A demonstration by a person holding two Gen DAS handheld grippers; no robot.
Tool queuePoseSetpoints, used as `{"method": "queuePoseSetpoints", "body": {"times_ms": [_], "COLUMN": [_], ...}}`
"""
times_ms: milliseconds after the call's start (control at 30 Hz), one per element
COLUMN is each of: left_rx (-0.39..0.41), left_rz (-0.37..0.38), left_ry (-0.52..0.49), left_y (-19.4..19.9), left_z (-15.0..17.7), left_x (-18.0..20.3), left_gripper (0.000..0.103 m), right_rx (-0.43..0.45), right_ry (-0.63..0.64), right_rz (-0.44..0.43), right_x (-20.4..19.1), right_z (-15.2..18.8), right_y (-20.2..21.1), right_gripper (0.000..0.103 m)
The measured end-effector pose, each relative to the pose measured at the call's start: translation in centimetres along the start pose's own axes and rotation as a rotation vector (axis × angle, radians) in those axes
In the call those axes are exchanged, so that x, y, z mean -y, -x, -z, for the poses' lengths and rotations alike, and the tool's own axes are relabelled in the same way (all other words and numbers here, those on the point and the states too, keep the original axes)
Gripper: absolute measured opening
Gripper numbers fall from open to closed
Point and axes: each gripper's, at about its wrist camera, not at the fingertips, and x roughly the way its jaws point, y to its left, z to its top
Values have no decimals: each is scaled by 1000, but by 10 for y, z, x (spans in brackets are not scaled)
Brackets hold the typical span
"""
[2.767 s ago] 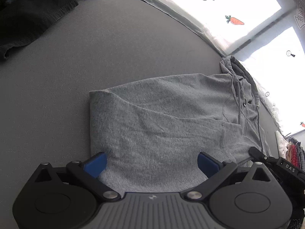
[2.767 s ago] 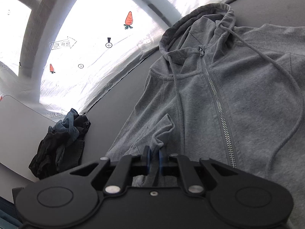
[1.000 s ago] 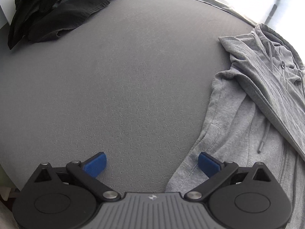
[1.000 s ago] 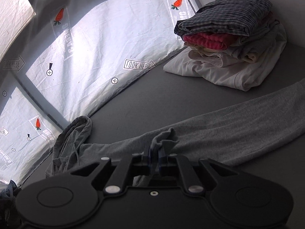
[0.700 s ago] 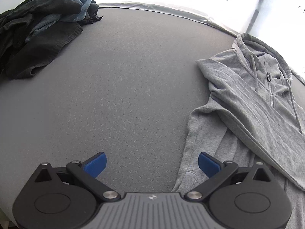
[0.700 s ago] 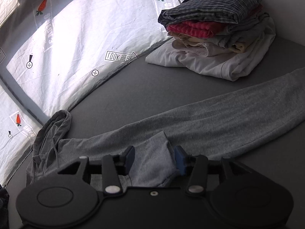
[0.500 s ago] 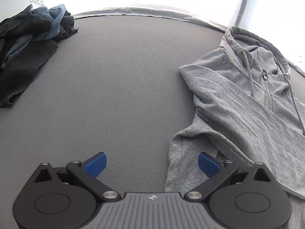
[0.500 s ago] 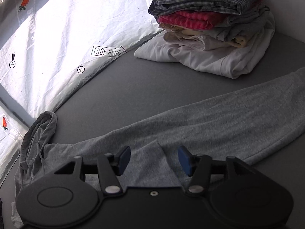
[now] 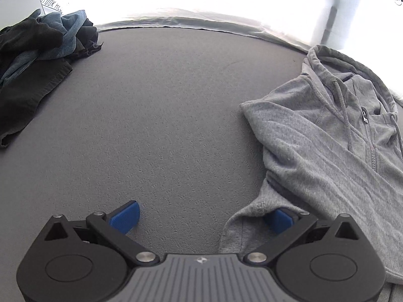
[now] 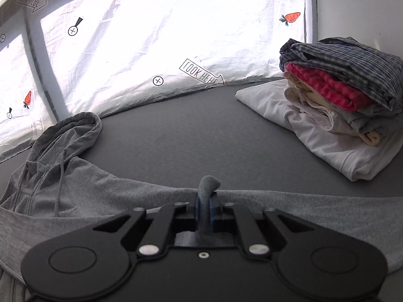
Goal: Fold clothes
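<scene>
A grey zip hoodie (image 9: pixel 314 156) lies on the dark grey surface (image 9: pixel 163 125), with its hood toward the bright backdrop. My left gripper (image 9: pixel 201 217) stands open at the hoodie's left side edge. Its right blue pad (image 9: pixel 279 220) is tucked against a fold of the fabric, while the left pad rests over bare surface. In the right wrist view the hoodie (image 10: pixel 75 188) lies at the left and one sleeve (image 10: pixel 302 206) stretches to the right. My right gripper (image 10: pixel 205 201) is shut on a pinched ridge of that sleeve, which sticks up between the pads.
A heap of dark and blue garments (image 9: pixel 37 50) sits at the far left of the surface. A stack of folded clothes (image 10: pixel 340 88), plaid on top, stands at the far right. A white printed sheet (image 10: pixel 151 37) closes off the back.
The right gripper let go of its earlier pinch, opened, and shut again on the sleeve, with the view rolling. The left gripper shifted toward the hoodie until its right pad met the fabric edge.
</scene>
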Motion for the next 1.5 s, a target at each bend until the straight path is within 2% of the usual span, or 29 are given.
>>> {"method": "queuePoseSetpoints", "body": {"times_ms": [100, 167, 333, 400, 433, 500, 533, 567, 633, 733, 833, 867, 1033, 1133, 1233, 1267, 1333, 1367, 1500], "left_rx": [5, 10, -6, -23, -31, -41, -39, -35, -28, -18, -7, -6, -73, -103, -78, -68, -48, -31, 6], "left_rz": [4, 10, 23, 27, 34, 63, 85, 106, 138, 164, 164, 160, 149, 139, 199, 221, 265, 313, 425], "left_ry": [-5, -13, -24, -16, 0, 50, 74, 96, 115, 84, -14, -47, -174, -186, -9, 54, 182, 243, 354], "left_y": [1, 2, 6, 8, 10, 15, 18, 21, 25, 26, 30, 31, 28, 29, 31, 32, 33, 31, 9], "left_z": [1, 3, 6, 7, 7, 7, 6, 5, 2, -6, -15, -16, -20, -19, -27, -30, -35, -38, -55], "left_x": [-1, -1, -4, -9, -13, -23, -27, -30, -32, -25, -15, -14, -27, -45, -71, -80, -97, -101, -81], "left_gripper": [103, 103, 103, 103, 103, 103, 103, 103, 101, 99, 98, 98, 98, 98, 98, 98, 98, 98, 96], "right_rx": [68, 86, -2, -88, -131, -120, -114, -104, -93, -105, -139, -125, -103, -78, -21, 0, 1, -1, -2], "right_ry": [115, 134, 47, -5, -32, -52, -62, -68, -94, -186, -264, -274, -193, -154, -149, -140, -151, -150, -148], "right_rz": [70, 88, 119, 150, 160, 198, 216, 213, 201, 178, 143, 142, 139, 182, 223, 238, 239, 242, 245], "right_x": [-5, -3, 11, 18, 21, 22, 22, 23, 26, 33, 38, 38, 27, 19, 16, 16, 19, 19, 19], "right_z": [-12, -15, 1, 13, 19, 20, 20, 19, 17, 18, 26, 29, 36, 42, 51, 54, 54, 54, 53], "right_y": [10, 11, -13, -26, -31, -26, -23, -21, -17, -18, -22, -22, -24, -27, -28, -29, -30, -30, -31], "right_gripper": [8, 8, 8, 10, 12, 34, 52, 57, 57, 61, 61, 62, 76, 84, 94, 101, 103, 103, 103]}}
